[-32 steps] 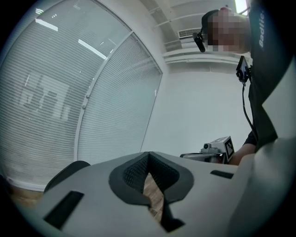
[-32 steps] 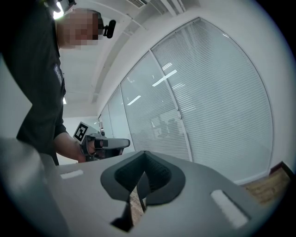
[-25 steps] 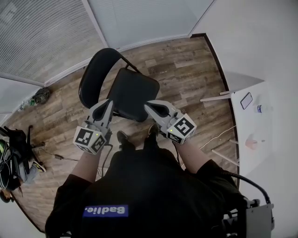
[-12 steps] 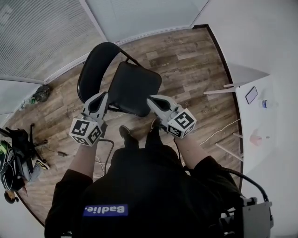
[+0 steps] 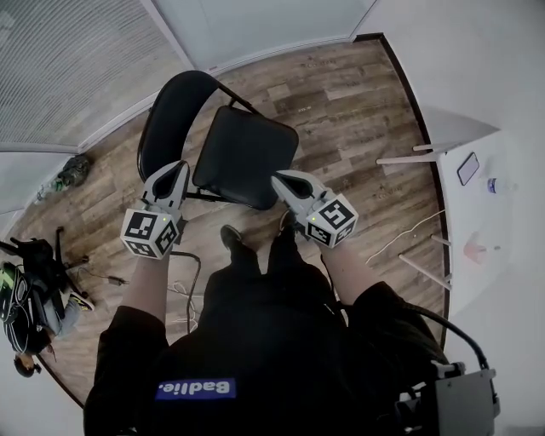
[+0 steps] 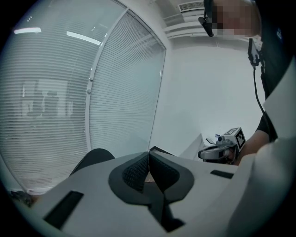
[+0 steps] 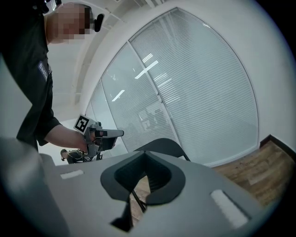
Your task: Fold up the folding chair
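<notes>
Black folding chair unfolded, seat level, on wood floor; left gripper, right gripper fingers closed, empty.

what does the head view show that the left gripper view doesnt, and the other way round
Only the head view: the chair seat, unfolded, the wood floor, and the white table with a phone on it.

Only the left gripper view: that the left gripper has its jaws shut together on nothing, plus a ceiling vent.

Both: the chair backrest, the window blinds and the right gripper.
</notes>
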Action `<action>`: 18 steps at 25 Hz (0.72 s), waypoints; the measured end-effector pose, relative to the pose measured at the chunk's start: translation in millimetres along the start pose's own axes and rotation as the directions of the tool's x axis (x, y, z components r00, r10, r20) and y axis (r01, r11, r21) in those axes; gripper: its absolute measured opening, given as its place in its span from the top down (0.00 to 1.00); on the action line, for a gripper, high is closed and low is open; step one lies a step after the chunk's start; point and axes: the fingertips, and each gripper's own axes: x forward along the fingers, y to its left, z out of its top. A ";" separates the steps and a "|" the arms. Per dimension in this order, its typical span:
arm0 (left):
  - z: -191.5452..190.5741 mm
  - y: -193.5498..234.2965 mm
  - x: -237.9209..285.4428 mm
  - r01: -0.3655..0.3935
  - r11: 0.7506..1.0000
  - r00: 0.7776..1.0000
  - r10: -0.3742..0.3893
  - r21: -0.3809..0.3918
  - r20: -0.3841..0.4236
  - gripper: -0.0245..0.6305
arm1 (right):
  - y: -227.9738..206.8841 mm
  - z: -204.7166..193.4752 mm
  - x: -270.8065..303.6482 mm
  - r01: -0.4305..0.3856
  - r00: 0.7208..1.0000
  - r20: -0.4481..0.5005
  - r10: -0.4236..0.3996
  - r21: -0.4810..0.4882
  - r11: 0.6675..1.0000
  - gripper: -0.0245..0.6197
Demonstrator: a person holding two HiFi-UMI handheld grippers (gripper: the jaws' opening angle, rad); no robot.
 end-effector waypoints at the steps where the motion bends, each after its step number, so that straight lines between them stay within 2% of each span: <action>1: -4.1 3.3 2.0 -0.003 1.000 1.000 0.003 0.005 -0.010 0.96 | -2.9 -4.7 1.5 0.006 1.000 -0.004 -0.006 0.007 1.000 0.96; 18: -55.9 74.6 27.3 -0.059 0.996 0.986 0.068 0.069 -0.150 0.95 | -69.3 -112.5 14.4 0.114 0.990 -0.099 -0.100 0.154 0.981 0.95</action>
